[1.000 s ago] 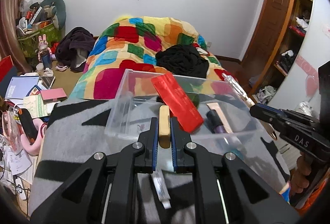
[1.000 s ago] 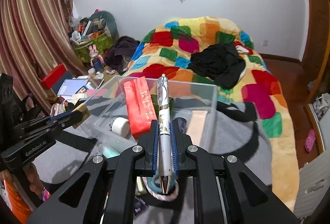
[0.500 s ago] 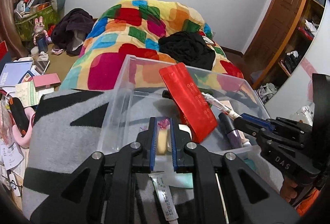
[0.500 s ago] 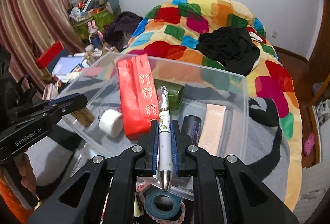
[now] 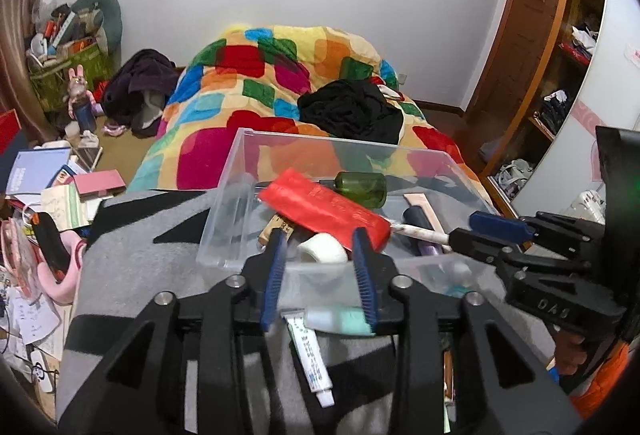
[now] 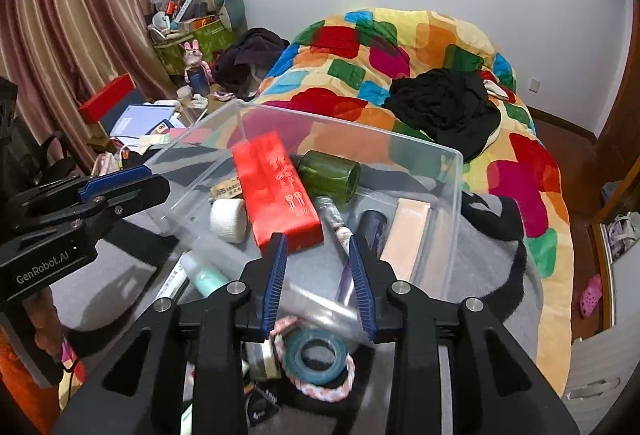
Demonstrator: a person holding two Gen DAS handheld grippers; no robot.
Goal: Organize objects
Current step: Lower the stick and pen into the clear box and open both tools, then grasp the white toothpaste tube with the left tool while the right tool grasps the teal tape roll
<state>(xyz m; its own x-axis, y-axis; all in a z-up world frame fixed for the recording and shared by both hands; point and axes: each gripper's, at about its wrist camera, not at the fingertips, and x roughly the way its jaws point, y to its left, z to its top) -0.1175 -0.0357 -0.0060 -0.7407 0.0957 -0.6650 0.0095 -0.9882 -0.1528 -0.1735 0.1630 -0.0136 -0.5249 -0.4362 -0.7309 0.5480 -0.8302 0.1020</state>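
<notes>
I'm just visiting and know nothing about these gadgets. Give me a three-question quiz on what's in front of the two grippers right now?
1. True or false: the green bottle stands upright in the clear bin.
2. Which thing lies partly on the white tape roll: (A) the red box, (B) the pen, (C) the beige box?
3. Fill in: the left gripper and right gripper both have jaws that are ____.

Key: 1 false, it lies on its side. 2 A. 3 open, just opened, nothing gripped.
</notes>
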